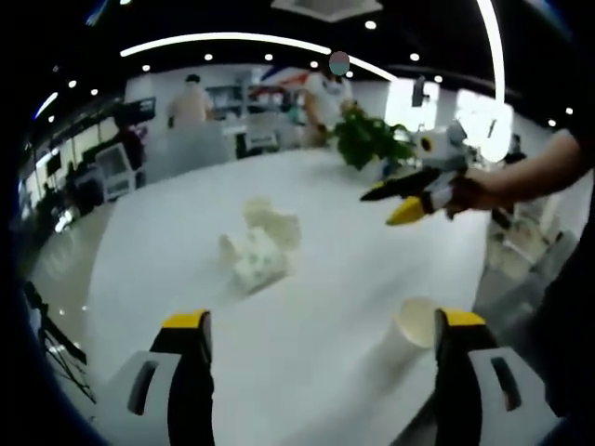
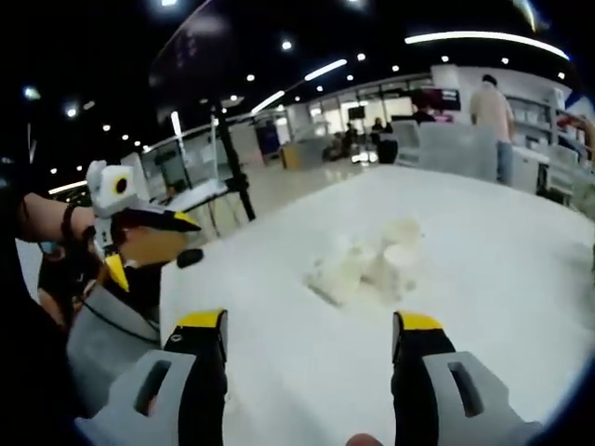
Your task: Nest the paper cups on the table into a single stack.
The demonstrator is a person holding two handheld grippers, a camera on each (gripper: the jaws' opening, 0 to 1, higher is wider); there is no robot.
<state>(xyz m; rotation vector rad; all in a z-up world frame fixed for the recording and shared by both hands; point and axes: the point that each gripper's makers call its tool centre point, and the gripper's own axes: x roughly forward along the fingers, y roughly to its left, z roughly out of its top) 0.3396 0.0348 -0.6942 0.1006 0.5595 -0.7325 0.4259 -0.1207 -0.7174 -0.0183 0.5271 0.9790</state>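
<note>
- Both grippers up over white table (image 1: 307, 372), nothing held; looks like approach stage, no nesting started as far as visible.
- Left gripper (image 1: 321, 339): jaws wide apart, empty. Bare tabletop between them.
- Right gripper (image 2: 307, 339): jaws wide apart too, empty. Seen also from left gripper view, upper right (image 1: 409, 200), above the table w/ a hand behind it; there yellow tips look spread.
- Left gripper seen in right gripper view at far left (image 2: 153, 228), off the table edge.
- Paper cups (image 1: 260, 246) in loose pile mid-table, lying on sides, blurry; count unclear. Same pile in right gripper view (image 2: 367, 265), ahead of jaws, near but not between them.
- One single cup (image 1: 416, 321) just beside left gripper's right-hand jaw, near table edge, apart from pile. Probably easiest first grab for left.
- Wide opening prob. to fit cup width before closing.
- Pile well ahead of left jaws, apart from both grippers; no contact anywhere.
- Potted plant (image 1: 367, 139) at far side of table, people beyond.
</note>
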